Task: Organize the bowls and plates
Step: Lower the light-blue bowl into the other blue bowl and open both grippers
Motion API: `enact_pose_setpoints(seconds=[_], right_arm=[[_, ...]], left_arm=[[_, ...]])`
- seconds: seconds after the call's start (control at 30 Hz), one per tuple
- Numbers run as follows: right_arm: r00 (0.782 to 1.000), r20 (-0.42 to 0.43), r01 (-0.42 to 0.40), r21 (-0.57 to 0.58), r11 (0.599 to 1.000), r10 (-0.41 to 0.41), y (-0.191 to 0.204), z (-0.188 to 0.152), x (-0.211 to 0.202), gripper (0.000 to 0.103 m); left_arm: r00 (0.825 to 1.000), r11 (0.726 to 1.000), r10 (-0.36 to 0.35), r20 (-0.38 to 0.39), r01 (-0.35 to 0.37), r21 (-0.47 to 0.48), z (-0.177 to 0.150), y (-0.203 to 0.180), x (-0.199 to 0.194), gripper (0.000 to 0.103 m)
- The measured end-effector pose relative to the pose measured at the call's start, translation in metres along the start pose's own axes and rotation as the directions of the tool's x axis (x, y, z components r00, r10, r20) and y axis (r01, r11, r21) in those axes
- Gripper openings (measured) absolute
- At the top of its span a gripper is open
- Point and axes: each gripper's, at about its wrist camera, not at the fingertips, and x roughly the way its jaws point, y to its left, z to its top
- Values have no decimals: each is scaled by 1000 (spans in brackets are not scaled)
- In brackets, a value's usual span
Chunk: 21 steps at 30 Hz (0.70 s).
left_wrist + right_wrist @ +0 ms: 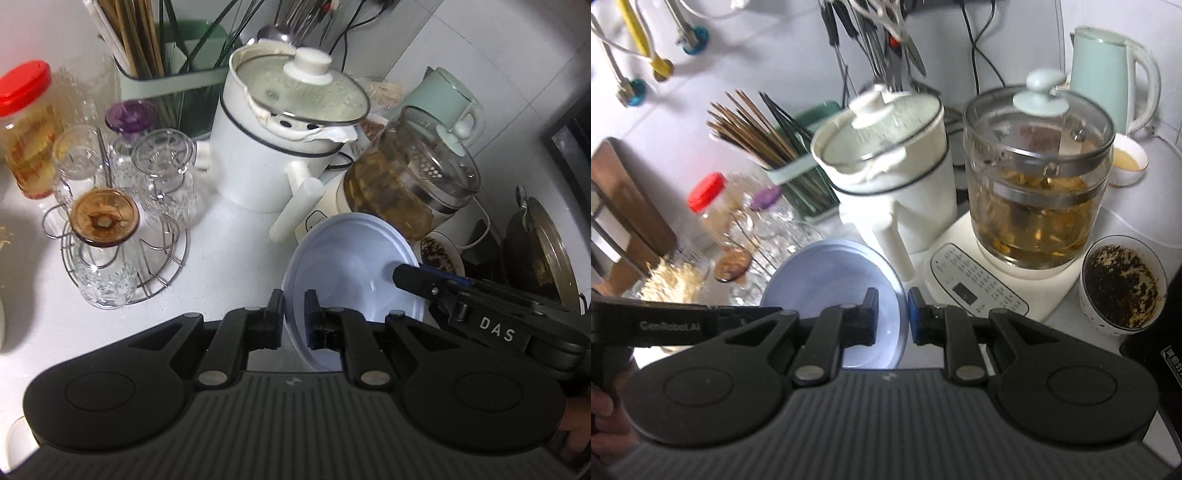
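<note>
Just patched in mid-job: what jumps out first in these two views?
A pale blue plate, clamped at opposite rims by the left hand-held gripper and the right hand-held gripper, sits front and centre. Behind it stand a white lidded pot and a glass kettle of brown brew.

Left hand-held gripper clamped, right hand-held gripper clamped, both angled downward
</note>
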Motion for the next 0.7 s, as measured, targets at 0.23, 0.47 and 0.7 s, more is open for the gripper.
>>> enact_pose_setpoints(seconds=[0.23, 0.47, 0.7], right_arm=[[1000, 15, -5, 33, 999, 4, 13, -15, -24, 20], [1000, 15, -23, 16, 1000, 22, 26, -32, -40, 20], [998, -31, -53, 77, 996, 55, 30, -51, -37, 20]], left_arm=[[1000, 1000, -3, 22, 2, 20, -12, -2, -28, 13], [999, 1000, 3, 33, -3, 6, -35, 5, -46, 13], [999, 1000, 2, 33, -1, -9, -55, 17, -55, 13]])
